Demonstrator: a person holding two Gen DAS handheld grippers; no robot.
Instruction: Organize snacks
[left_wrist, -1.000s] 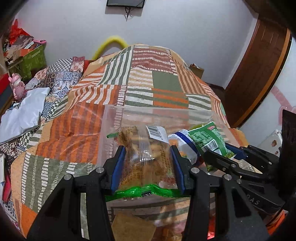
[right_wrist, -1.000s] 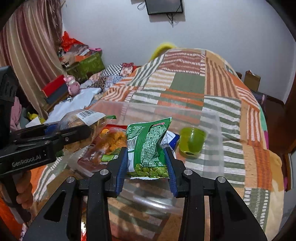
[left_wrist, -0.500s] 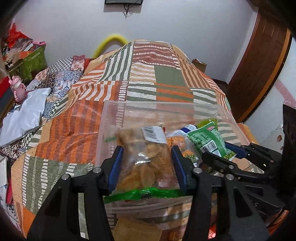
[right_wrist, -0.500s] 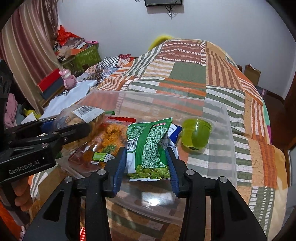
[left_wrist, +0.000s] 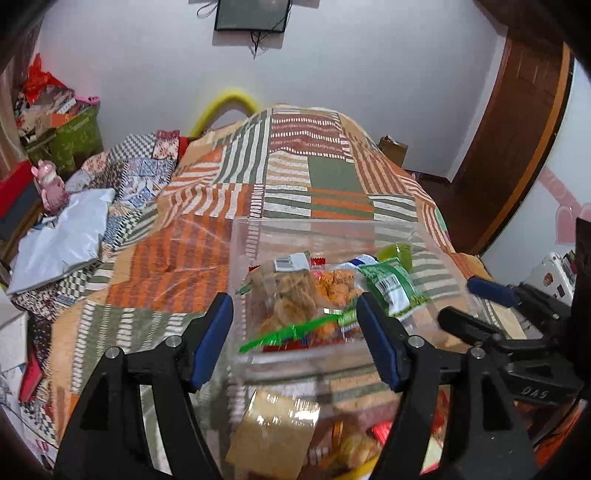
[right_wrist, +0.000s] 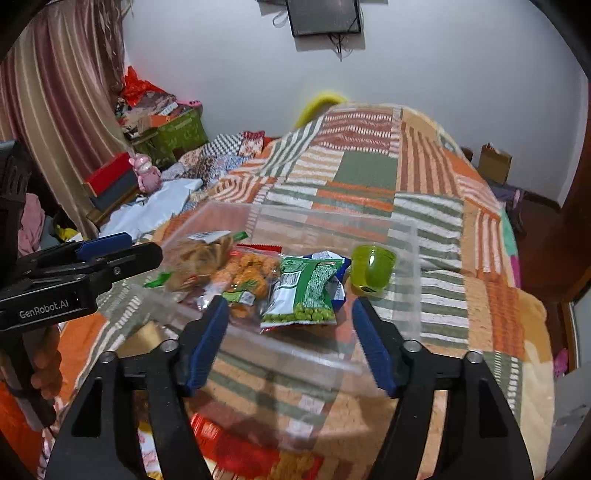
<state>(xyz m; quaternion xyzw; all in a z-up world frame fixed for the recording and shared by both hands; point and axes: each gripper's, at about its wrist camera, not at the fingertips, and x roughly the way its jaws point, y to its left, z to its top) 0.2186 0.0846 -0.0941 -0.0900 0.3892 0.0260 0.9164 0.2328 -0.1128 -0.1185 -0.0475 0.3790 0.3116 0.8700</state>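
Both the left gripper (left_wrist: 295, 332) and right gripper (right_wrist: 288, 339) hover with fingers spread, empty, before a clear bin (right_wrist: 406, 236) holding snack bags on a bed (right_wrist: 369, 173).

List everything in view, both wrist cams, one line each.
clear bin: 1, transparent plastic, on the bed ahead of both tongs
biscuit bag: 1, clear with brown biscuits, left end of bin
orange snack bag: 1, clear with orange pieces, middle of bin
green pea packet: 1, green and white, in bin, over a blue packet
green cup: 1, lime green, right end of bin
loose snack packs: several, tan and red, on the bed before the bin
bedspread: 1, orange, green, white patchwork
wall screen: 1, black, on the wall
left tongs: open, empty
right tongs: open, empty
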